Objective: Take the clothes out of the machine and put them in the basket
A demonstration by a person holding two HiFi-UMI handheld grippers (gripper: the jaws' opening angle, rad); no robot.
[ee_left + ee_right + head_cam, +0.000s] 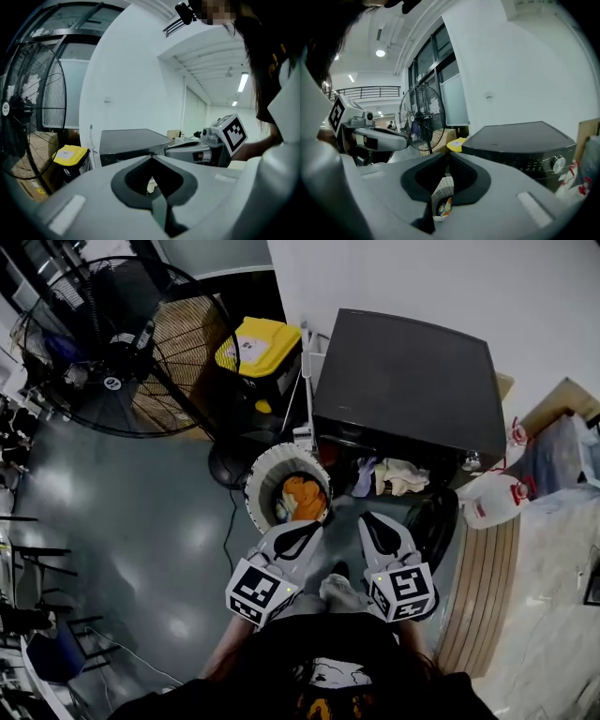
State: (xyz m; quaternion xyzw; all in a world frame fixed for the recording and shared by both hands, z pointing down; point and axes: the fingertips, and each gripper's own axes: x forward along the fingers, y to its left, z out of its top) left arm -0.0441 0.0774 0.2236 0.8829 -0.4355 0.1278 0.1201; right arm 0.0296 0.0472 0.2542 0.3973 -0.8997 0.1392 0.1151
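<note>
The black washing machine [403,381] stands ahead with its front door open, and pale and purple clothes [394,476] hang out of its mouth. To its left on the floor is the white slatted basket [262,470], holding an orange garment [302,498]. My left gripper [307,527] is held near my body, its tip just above the basket's near rim, shut and empty. My right gripper [371,519] sits beside it, below the machine's opening, also shut and empty. In the right gripper view the basket [443,197] shows under the closed jaws.
A large black floor fan [122,343] stands at the left. A black bin with a yellow lid [258,343] is wedged beside the machine. A white jug with a red cap [492,498] sits to the right on a wooden strip. A cable [228,531] crosses the grey floor.
</note>
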